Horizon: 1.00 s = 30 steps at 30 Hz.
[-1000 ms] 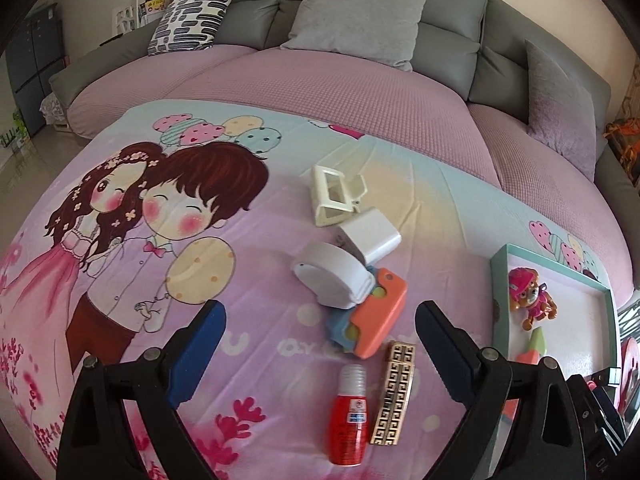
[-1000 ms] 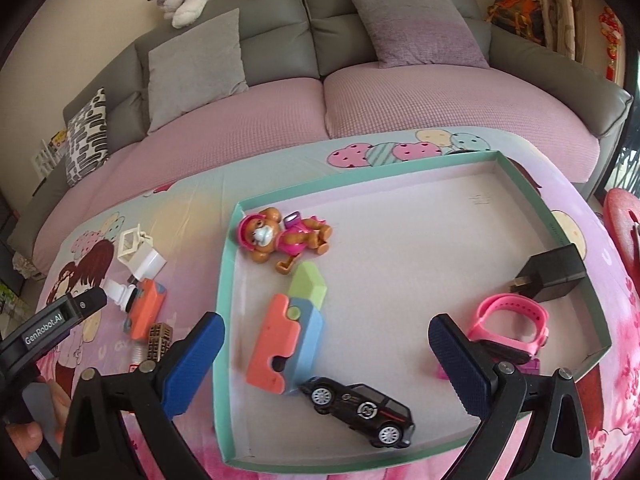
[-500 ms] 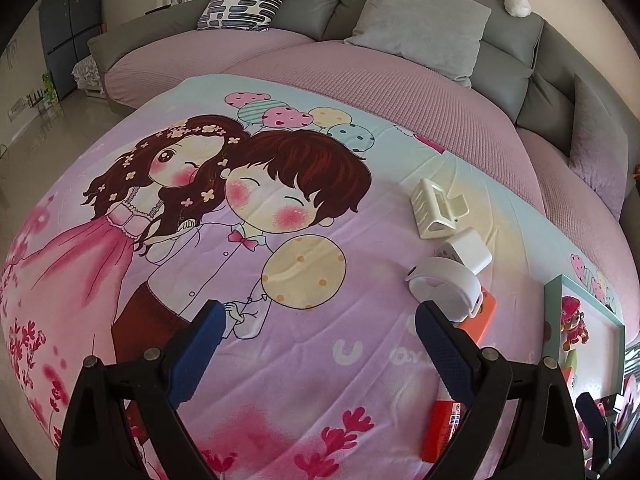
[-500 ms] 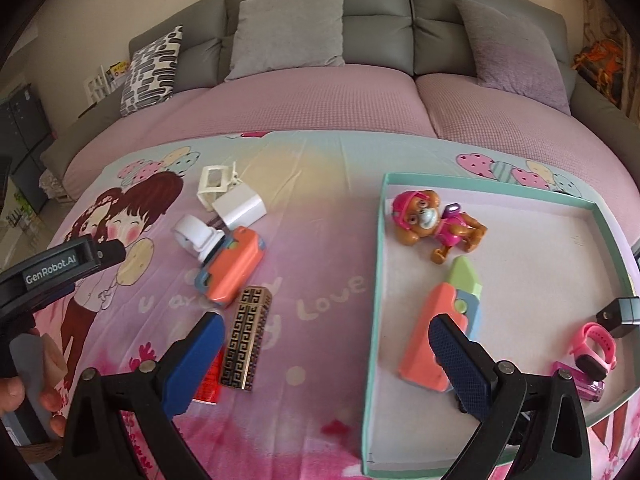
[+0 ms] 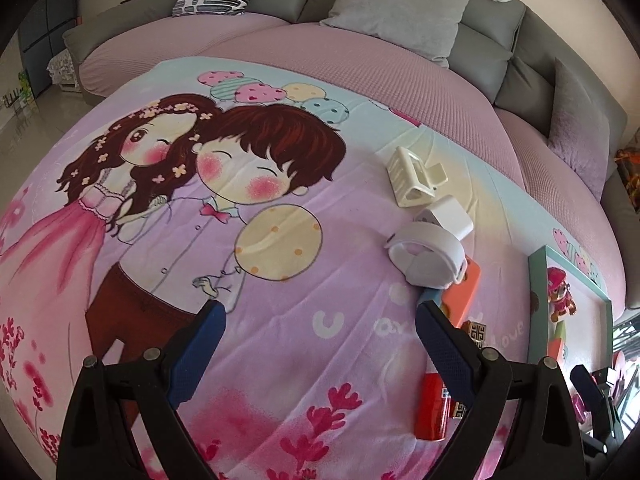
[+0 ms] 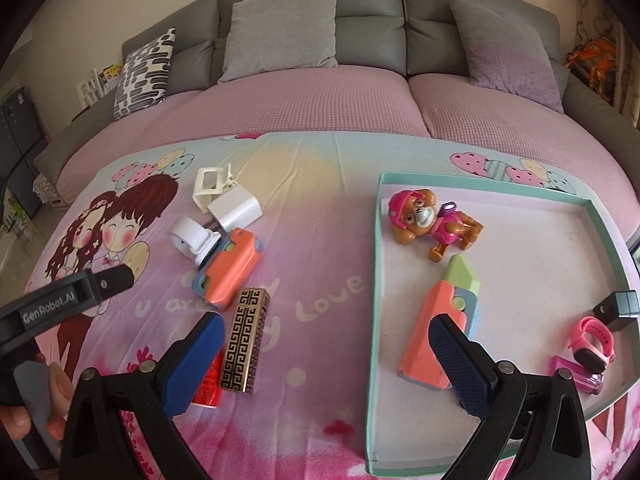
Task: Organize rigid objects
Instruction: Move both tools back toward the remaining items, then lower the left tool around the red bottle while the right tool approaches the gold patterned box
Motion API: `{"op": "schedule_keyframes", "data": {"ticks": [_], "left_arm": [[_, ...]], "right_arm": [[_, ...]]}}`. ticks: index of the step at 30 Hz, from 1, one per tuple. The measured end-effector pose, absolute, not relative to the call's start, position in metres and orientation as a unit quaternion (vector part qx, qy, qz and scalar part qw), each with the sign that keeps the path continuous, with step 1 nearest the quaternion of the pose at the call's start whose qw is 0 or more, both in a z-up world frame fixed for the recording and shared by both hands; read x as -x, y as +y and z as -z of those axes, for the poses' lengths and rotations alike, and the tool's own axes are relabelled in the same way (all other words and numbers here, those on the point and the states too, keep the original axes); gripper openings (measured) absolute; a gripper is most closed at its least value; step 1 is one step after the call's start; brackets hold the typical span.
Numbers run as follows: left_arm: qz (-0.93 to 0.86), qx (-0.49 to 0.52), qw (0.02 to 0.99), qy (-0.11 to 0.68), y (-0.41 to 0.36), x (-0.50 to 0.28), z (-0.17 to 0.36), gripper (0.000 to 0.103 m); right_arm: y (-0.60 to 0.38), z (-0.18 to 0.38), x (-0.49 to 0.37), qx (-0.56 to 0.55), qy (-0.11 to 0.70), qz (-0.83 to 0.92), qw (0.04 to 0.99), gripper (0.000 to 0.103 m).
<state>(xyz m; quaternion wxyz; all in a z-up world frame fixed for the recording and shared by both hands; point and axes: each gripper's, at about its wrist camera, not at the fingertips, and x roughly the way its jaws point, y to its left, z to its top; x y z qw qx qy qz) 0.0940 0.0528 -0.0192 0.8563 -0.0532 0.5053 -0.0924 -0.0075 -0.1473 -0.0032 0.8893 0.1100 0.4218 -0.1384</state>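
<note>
Currently both grippers are being held wide open, nothing gripped. L gripper point(image 5: 320, 322), w/ blue-padded black fingers, is being hovered over the cartoon-print pink blanket point(image 5: 280, 320), its right finger near the loose pile. R gripper point(image 6: 324, 336) is being held above the gap between pile & tray.

Pile items are being seen on the blanket, left of the tray: gold-black patterned rectangular case point(image 6: 245, 340) lying flat, touching a red cylindrical bottle point(image 6: 210, 384) partly hidden behind the R gripper's left finger; orange-blue plastic toy cutter point(image 6: 230, 268) just above them; white looped watch strap point(image 6: 190, 240) resting against it; white square charger plug point(image 6: 236, 208) & cream plastic hair claw point(image 6: 208, 186) beyond, touching each other.

Shallow teal-rimmed rectangular tray point(image 6: 374, 280) is being occupied by a brown-pink puppy figurine point(image 6: 428, 220), an orange-green toy cutter point(image 6: 444, 328), a pink kids' watch point(image 6: 596, 342), a black cube adapter point(image 6: 618, 306) & a small magenta clip point(image 6: 576, 372).

Behind, a grey sofa w/ pink seat cover point(image 6: 320, 100) is being seen.
</note>
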Motion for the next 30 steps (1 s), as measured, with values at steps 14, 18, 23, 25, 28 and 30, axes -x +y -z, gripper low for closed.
{"op": "schedule_keyframes", "data": {"ticks": [14, 18, 23, 25, 28, 30], "left_arm": [[0.187, -0.053, 0.81, 0.553, -0.018, -0.072, 0.054, 0.096], [0.184, -0.054, 0.81, 0.554, -0.016, -0.072, 0.053, 0.096], [0.182, -0.05, 0.809, 0.556, -0.001, -0.075, 0.053, 0.096], [0.179, -0.057, 0.811, 0.554, 0.002, -0.075, 0.052, 0.096], [0.164, -0.064, 0.815, 0.552, 0.01, -0.077, 0.05, 0.096], [0.156, -0.059, 0.816, 0.554, 0.02, -0.079, 0.048, 0.096]], "right_arm": [[-0.171, -0.004, 0.019, -0.147, 0.407, 0.168, 0.886, 0.103], [-0.172, -0.002, 0.019, -0.149, 0.409, 0.167, 0.885, 0.103], [-0.172, -0.001, 0.019, -0.15, 0.411, 0.167, 0.884, 0.103], [-0.171, -0.001, 0.019, -0.149, 0.412, 0.164, 0.884, 0.103], [-0.166, 0.0, 0.017, -0.146, 0.411, 0.156, 0.886, 0.103], [-0.162, 0.0, 0.015, -0.145, 0.411, 0.147, 0.888, 0.103]]}}
